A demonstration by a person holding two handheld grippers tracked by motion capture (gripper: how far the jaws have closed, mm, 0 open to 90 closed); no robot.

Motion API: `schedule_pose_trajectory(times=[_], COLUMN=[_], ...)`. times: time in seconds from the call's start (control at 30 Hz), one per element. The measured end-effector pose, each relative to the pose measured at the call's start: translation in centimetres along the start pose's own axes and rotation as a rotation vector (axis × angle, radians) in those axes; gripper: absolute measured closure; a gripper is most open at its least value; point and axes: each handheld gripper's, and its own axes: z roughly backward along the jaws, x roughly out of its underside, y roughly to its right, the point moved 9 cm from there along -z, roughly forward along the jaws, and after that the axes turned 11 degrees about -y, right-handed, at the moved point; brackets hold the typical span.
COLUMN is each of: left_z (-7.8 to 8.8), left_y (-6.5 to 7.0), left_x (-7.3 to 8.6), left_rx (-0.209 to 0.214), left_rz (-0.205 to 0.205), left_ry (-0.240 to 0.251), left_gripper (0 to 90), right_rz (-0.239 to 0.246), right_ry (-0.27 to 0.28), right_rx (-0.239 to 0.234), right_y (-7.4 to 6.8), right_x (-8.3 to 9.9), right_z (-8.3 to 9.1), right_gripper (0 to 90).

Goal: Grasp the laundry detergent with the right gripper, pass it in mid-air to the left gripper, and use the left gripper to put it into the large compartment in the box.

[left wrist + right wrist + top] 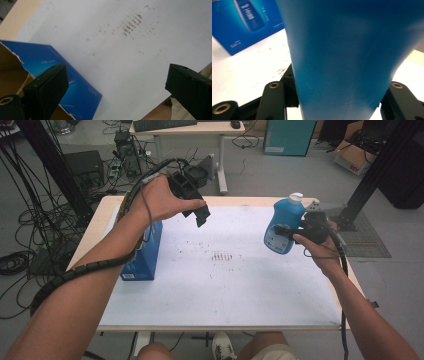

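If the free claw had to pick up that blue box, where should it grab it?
Probably by the box's open top edge, coming from above. It stands upright at the table's left edge, with its torn top showing beneath the left gripper, whose jaws stand open. Closing across the narrow width looks easiest; the broad faces seem too wide.

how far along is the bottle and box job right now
Done: the right gripper is shut on the blue bottle, which looks lifted off the table. In hand: the left gripper hangs open and empty beside the open blue box. Left, probably: getting the bottle into that box.
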Motion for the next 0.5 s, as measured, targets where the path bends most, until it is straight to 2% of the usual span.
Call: schedule_pose_trajectory(times=[0.07, 0.1, 0.17, 0.2, 0.4, 0.43, 0.5], left_z=[0.4, 0.6, 0.7, 1.0, 1.9, 1.9, 2.3], left_y=[-0.1, -0.2, -0.3, -0.5, -1.2, -1.2, -1.3], left_x=[-0.4, -0.5, -0.7, -0.8, -0.9, -0.9, -0.9], left_rx=[0.000, -0.004, -0.005, -0.005, 0.001, 0.001, 0.006], left_rz=[-0.034, -0.055, -0.066, -0.091, -0.155, -0.155, -0.181], left_ry=[0.003, 0.007, 0.010, 0.015, 0.027, 0.027, 0.029], left_gripper=[4.9, 4.9, 4.9, 4.9, 4.9, 4.9, 4.8], right_rz=[0.026, 0.024, 0.028, 0.041, 0.098, 0.098, 0.130], right_ry=[-0.013, -0.026, -0.038, -0.049, -0.066, -0.066, -0.068], right_rx=[-0.013, -0.029, -0.045, -0.066, -0.131, -0.131, -0.164], right_y=[-0.5, -1.0, -1.5, -2.2, -4.7, -4.7, -6.1], right_x=[-0.8, -1.3, -1.8, -2.5, -5.0, -5.0, -6.0], right_z=[-0.1, -0.2, -0.4, -0.7, -2.6, -2.6, -3.7], right_gripper=[44.6, 44.6, 44.6, 44.6, 44.5, 44.5, 44.5])
